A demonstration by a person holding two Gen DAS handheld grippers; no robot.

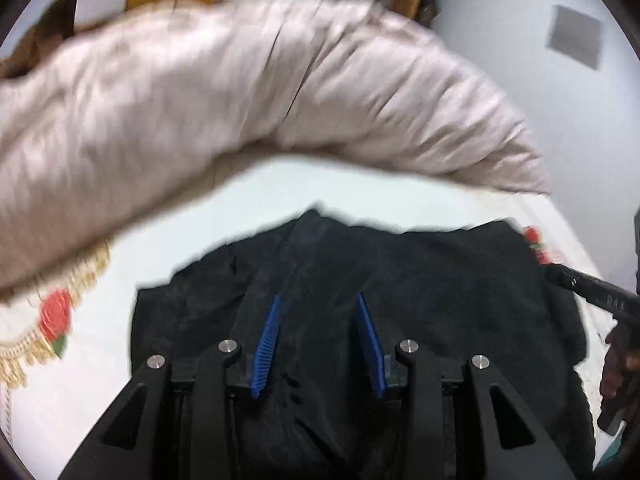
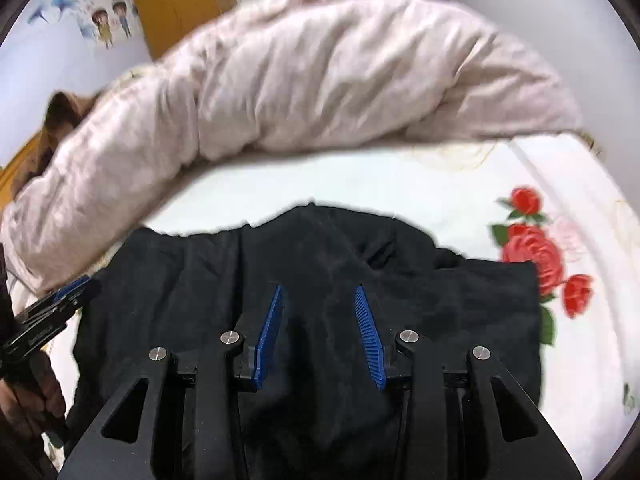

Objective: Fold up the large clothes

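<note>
**Black garment laid out, both grippers poised above it**

Black cloth, one garment [image 2: 312,280], lies rumpled on the white bedsheet [image 2: 460,176], in front of one bunched pale quilt [image 2: 312,80]. The left gripper [image 1: 318,344] and the right gripper [image 2: 320,336] both hang over it with their blue fingers [image 2: 270,336] spread and nothing between them. I'd judge this to be the moment between folds, or just ahead of the first one. Next, each gripper would need to drop to an edge or corner and pinch it before lifting it across. Count: one garment, one quilt, two grippers, a few red roses [image 2: 532,256] printed on the sheet.
</note>
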